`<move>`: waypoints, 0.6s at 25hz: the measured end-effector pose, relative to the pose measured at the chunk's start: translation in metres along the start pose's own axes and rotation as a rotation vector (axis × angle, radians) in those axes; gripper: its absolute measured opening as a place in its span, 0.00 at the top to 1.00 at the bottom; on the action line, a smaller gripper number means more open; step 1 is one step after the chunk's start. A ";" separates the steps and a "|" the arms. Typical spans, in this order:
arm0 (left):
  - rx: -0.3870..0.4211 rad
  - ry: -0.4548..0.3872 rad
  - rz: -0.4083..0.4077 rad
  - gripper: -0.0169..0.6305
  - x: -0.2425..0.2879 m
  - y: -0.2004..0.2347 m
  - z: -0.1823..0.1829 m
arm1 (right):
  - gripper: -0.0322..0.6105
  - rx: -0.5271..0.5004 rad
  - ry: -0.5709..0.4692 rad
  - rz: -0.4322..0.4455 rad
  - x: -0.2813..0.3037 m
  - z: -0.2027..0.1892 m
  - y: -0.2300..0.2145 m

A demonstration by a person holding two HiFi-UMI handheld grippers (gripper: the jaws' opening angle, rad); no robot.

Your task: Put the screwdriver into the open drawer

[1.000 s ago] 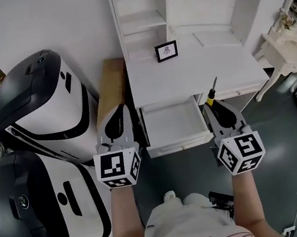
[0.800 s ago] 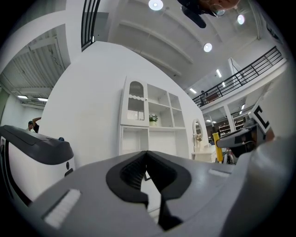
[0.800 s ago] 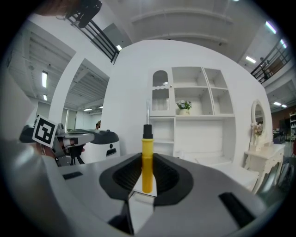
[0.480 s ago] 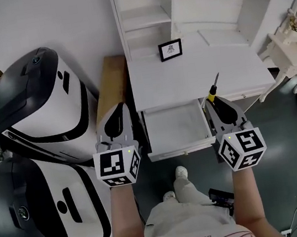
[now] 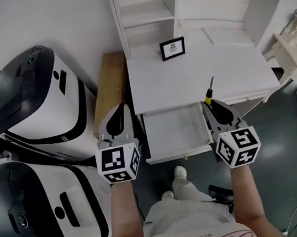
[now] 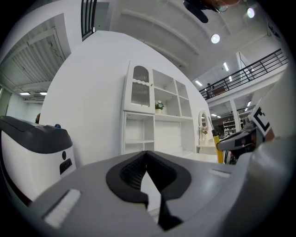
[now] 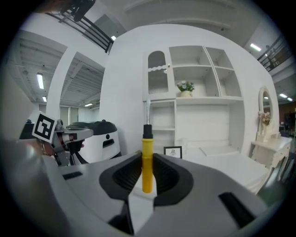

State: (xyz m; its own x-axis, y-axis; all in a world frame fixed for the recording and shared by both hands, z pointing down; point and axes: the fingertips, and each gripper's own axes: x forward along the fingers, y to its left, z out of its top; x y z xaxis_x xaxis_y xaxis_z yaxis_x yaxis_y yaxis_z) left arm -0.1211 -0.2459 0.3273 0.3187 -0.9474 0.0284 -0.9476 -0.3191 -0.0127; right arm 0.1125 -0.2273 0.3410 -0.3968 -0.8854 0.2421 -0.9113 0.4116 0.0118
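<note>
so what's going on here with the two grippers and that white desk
A person stands at a white desk with a gripper in each hand. The right gripper is clamped on a yellow-handled screwdriver, held upright. The left gripper is shut with nothing in it. The desk's drawer is pulled open between the two grippers, and the screwdriver is not yet in it.
</note>
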 end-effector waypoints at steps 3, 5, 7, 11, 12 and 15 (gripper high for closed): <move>-0.018 0.034 0.006 0.96 0.008 0.002 -0.015 | 0.83 0.005 0.045 0.010 0.010 -0.016 -0.004; -0.029 0.056 0.009 0.96 0.012 0.002 -0.025 | 0.83 0.010 0.078 0.018 0.016 -0.028 -0.007; -0.028 0.081 0.010 0.96 0.016 0.000 -0.035 | 0.83 0.018 0.110 0.026 0.021 -0.041 -0.009; -0.039 0.133 0.014 0.96 0.020 -0.002 -0.058 | 0.83 0.036 0.173 0.047 0.026 -0.067 -0.011; -0.044 0.145 0.016 0.96 0.020 -0.002 -0.064 | 0.83 0.040 0.186 0.053 0.027 -0.073 -0.011; -0.056 0.181 0.021 0.96 0.021 -0.004 -0.080 | 0.83 0.054 0.223 0.067 0.030 -0.088 -0.011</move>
State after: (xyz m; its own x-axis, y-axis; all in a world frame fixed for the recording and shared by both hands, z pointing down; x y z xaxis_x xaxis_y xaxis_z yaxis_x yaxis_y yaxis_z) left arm -0.1123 -0.2629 0.4077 0.2949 -0.9325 0.2083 -0.9552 -0.2930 0.0406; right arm 0.1208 -0.2392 0.4336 -0.4277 -0.7847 0.4486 -0.8908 0.4501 -0.0621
